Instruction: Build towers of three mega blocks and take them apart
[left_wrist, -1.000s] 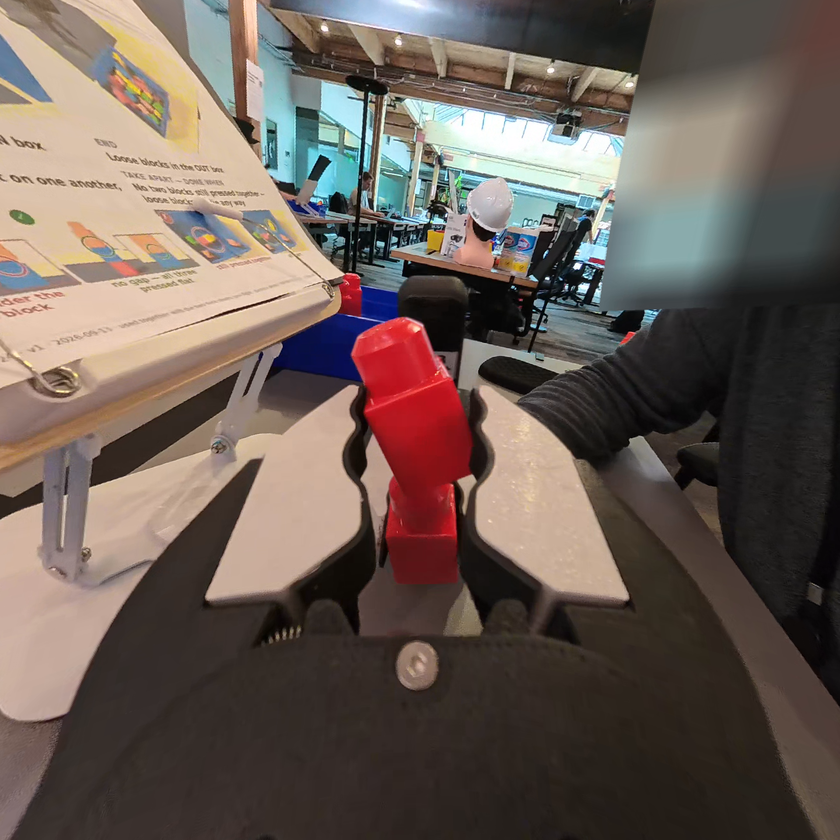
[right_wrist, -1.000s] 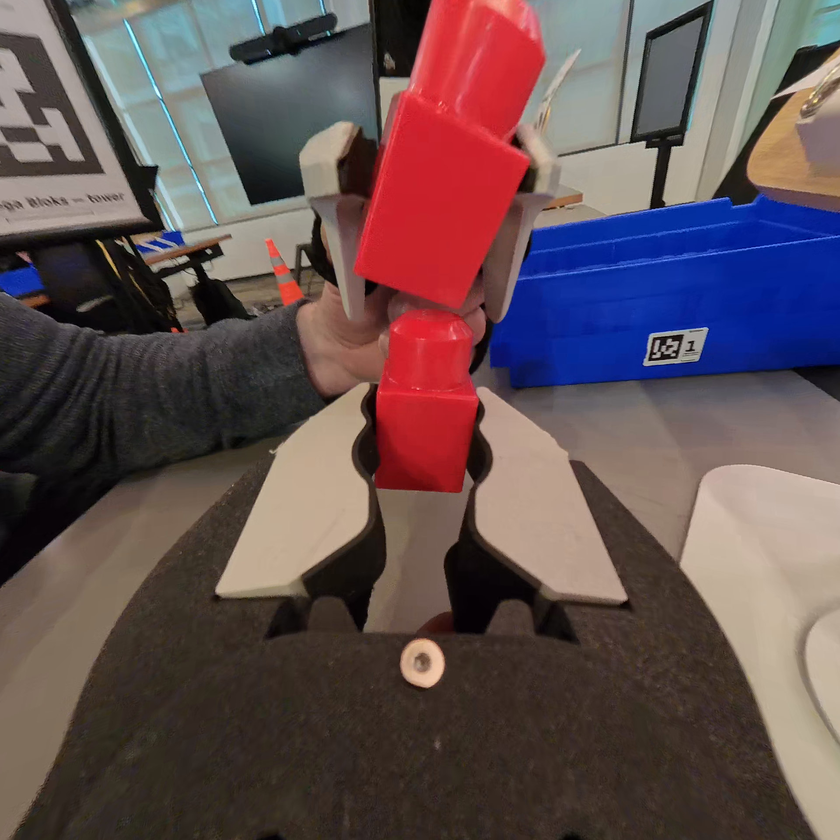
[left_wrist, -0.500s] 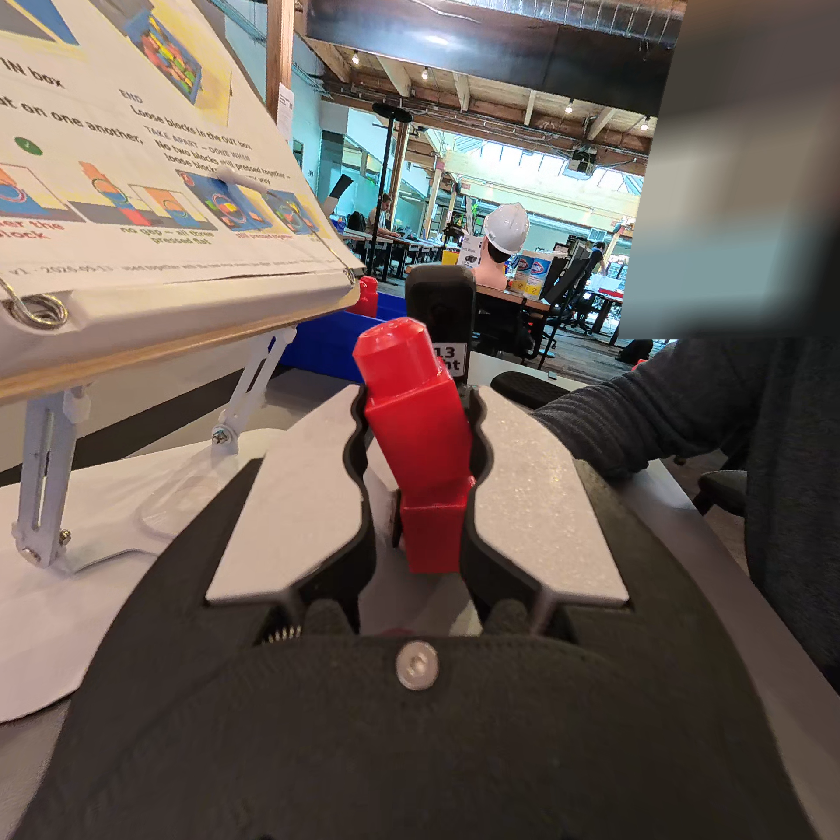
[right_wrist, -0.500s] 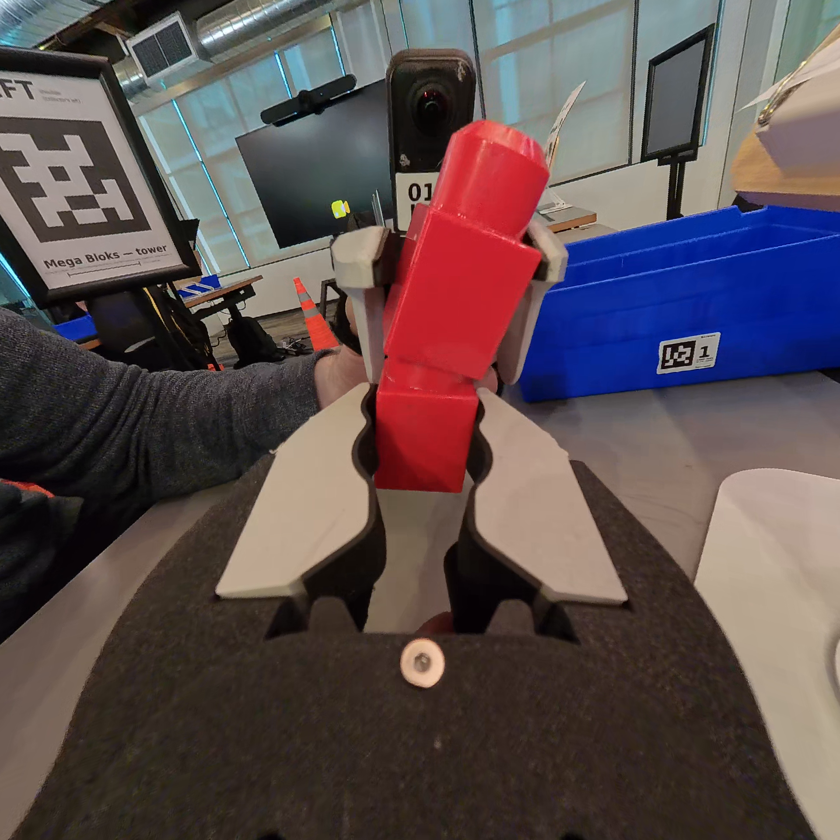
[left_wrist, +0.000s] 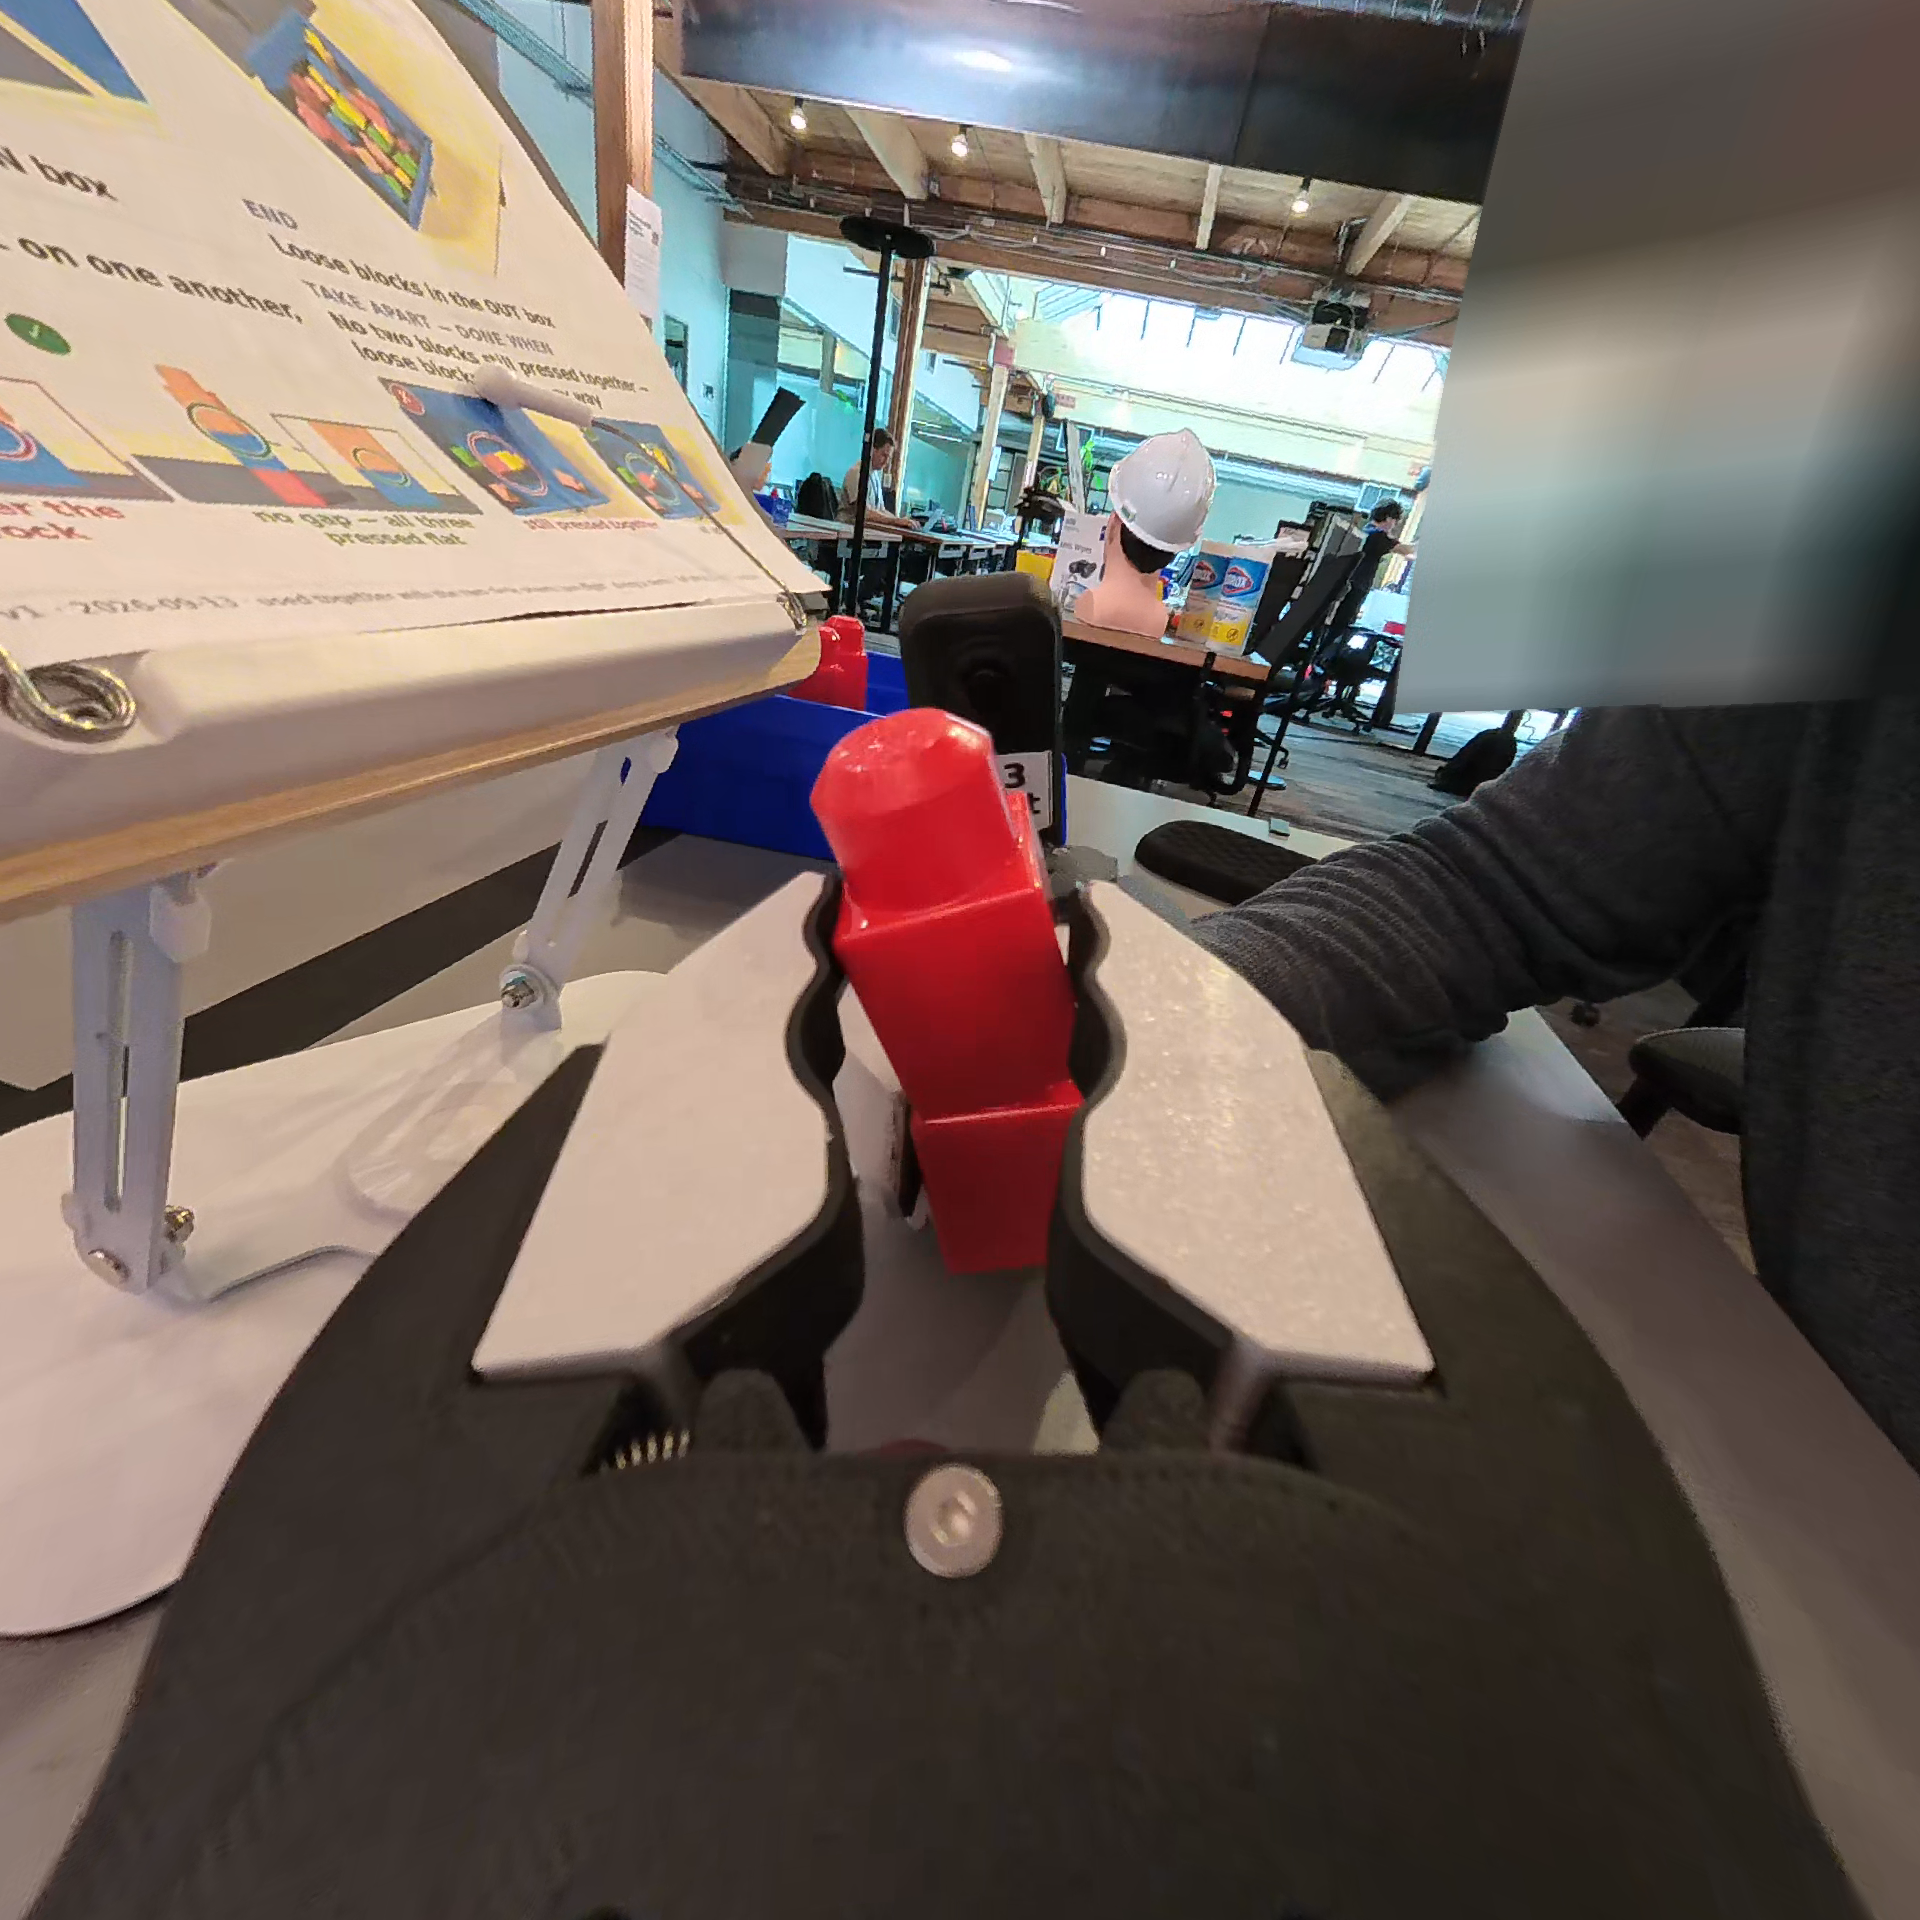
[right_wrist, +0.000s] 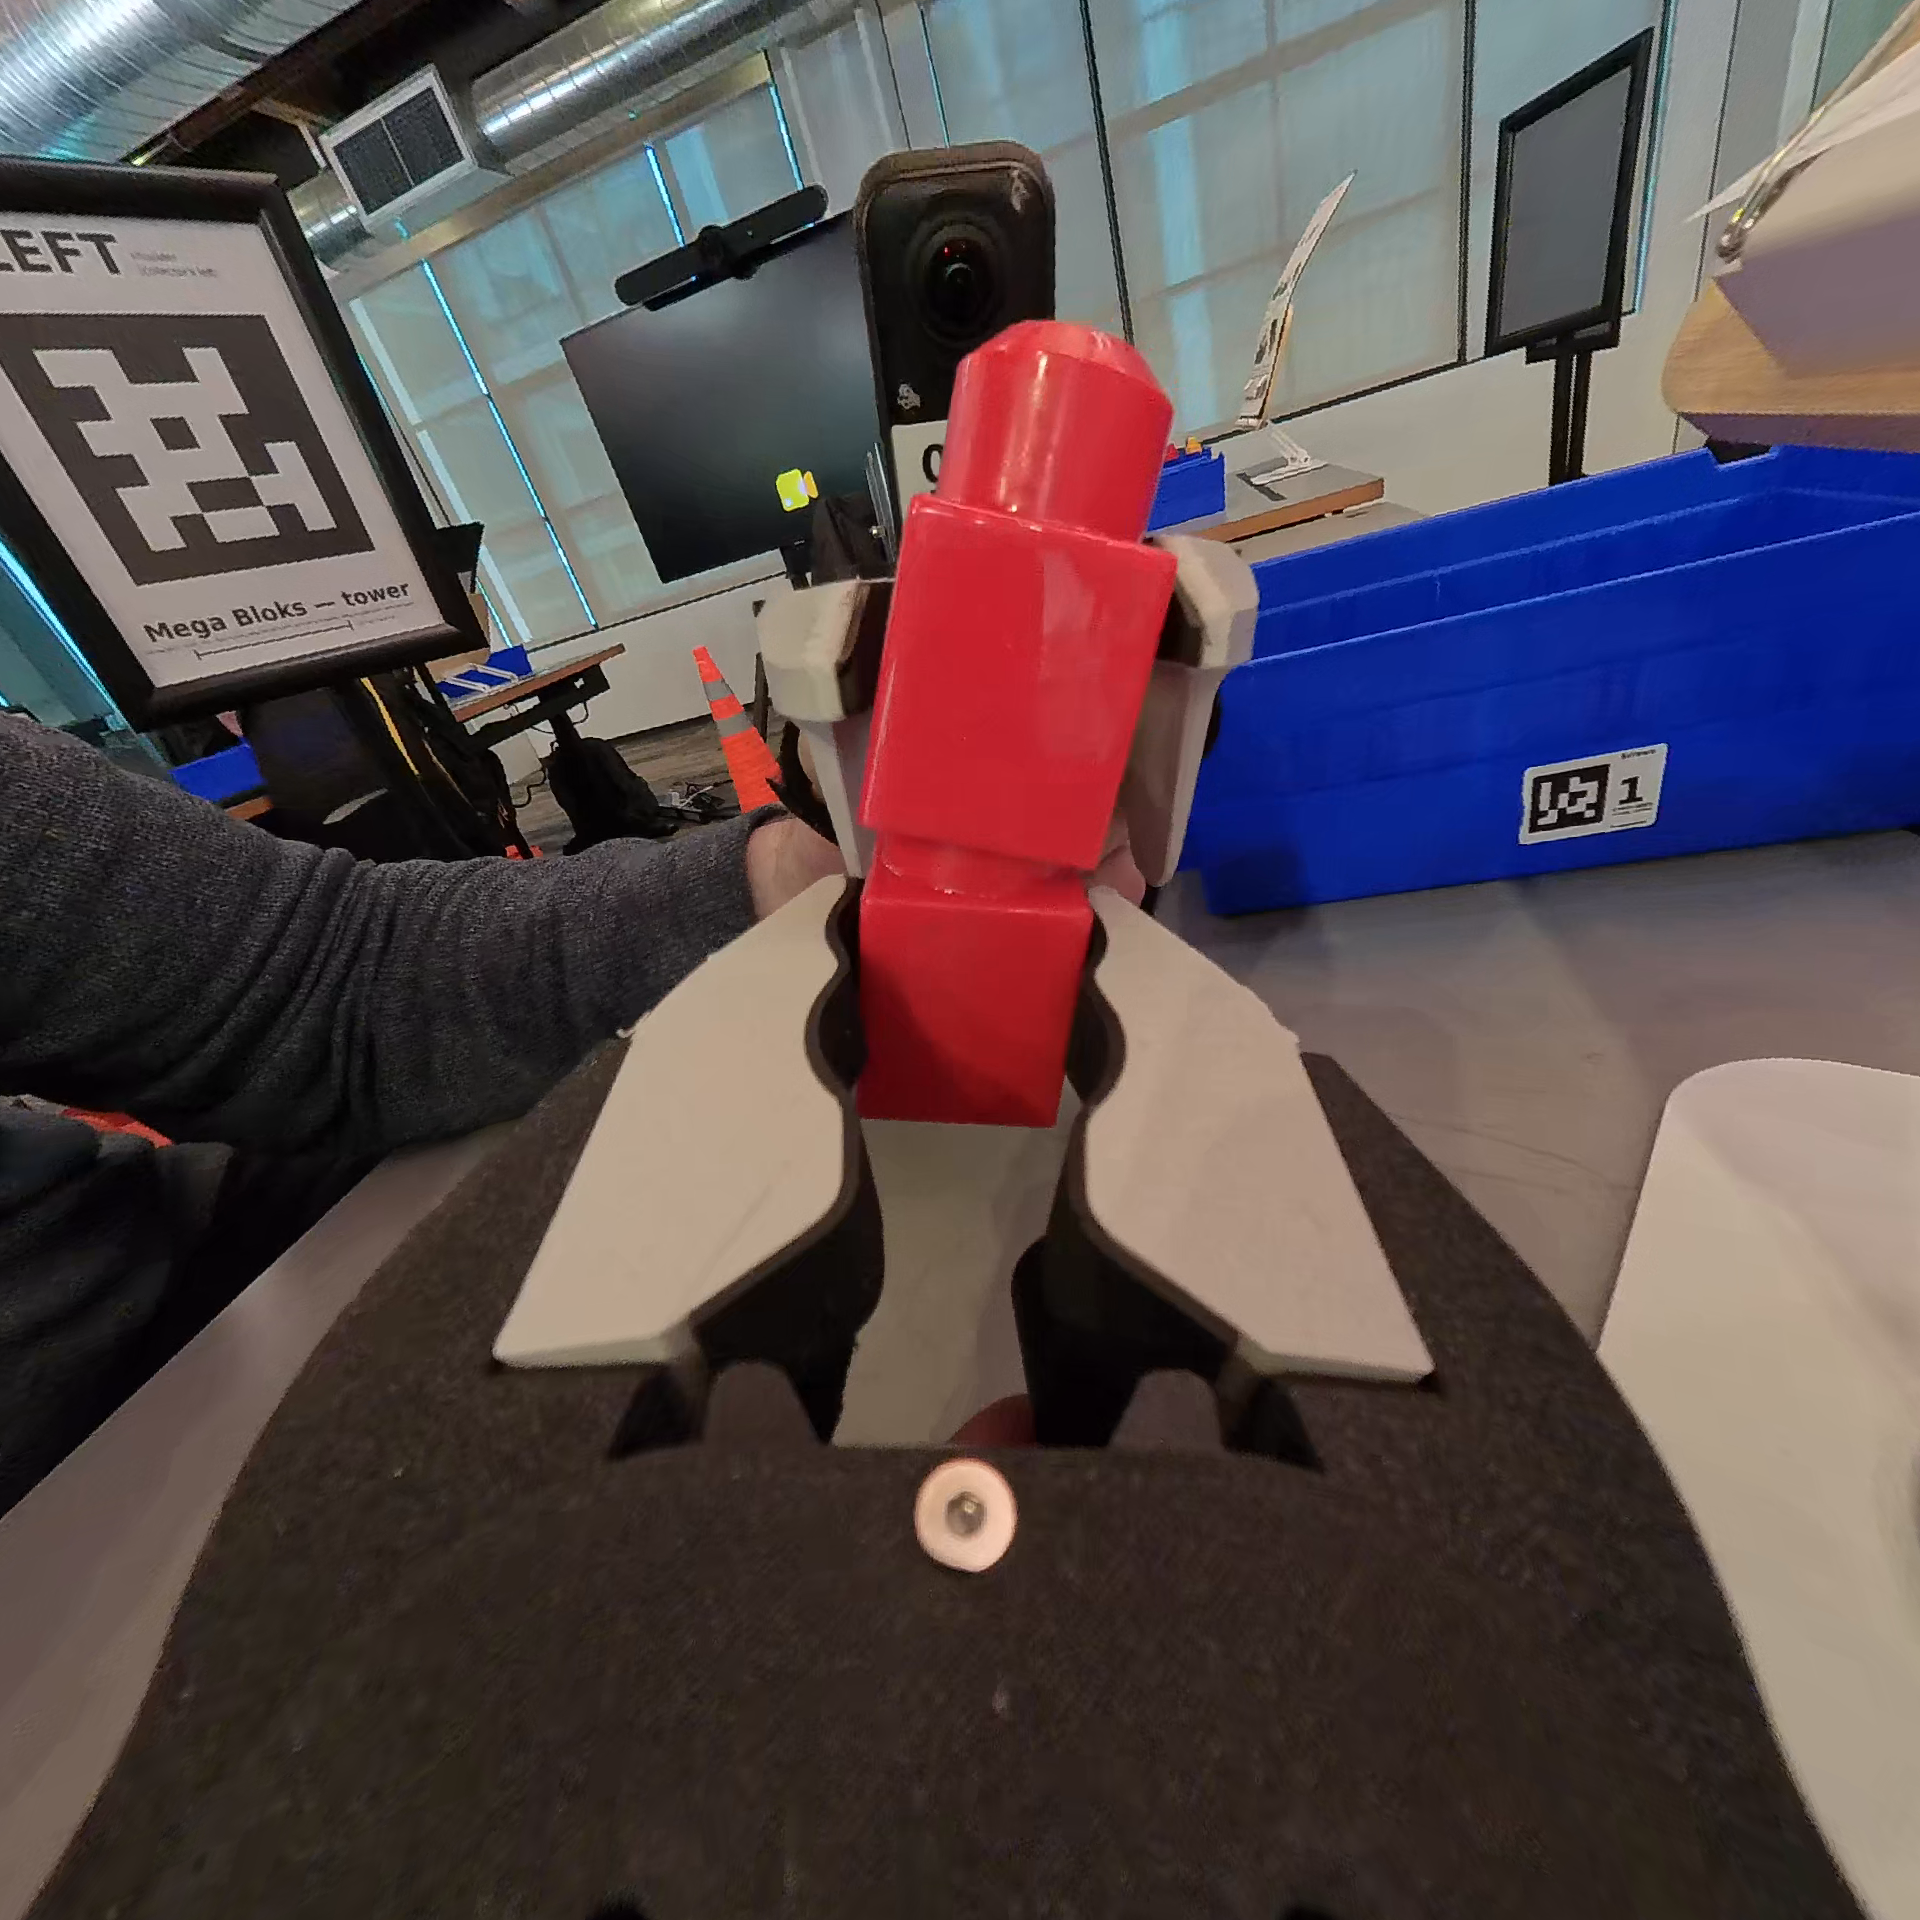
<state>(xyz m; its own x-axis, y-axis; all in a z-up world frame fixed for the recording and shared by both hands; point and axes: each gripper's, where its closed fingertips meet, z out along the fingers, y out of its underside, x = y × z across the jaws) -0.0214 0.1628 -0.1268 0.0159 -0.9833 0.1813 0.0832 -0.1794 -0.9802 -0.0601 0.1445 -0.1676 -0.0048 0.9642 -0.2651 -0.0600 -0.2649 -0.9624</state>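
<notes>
- The left wrist view sits low behind the left gripper, very near its fingers, looking forward and slightly up across the tabletop toward a slanted instruction board and the open hall beyond.
- The right wrist view sits equally close behind the right gripper, facing the opposite way, toward a framed marker sign, windows and a blue bin.
- Both views share the two joined red blocks, each from an opposite side; each also shows the other gripper's camera beyond the blocks.
</notes>
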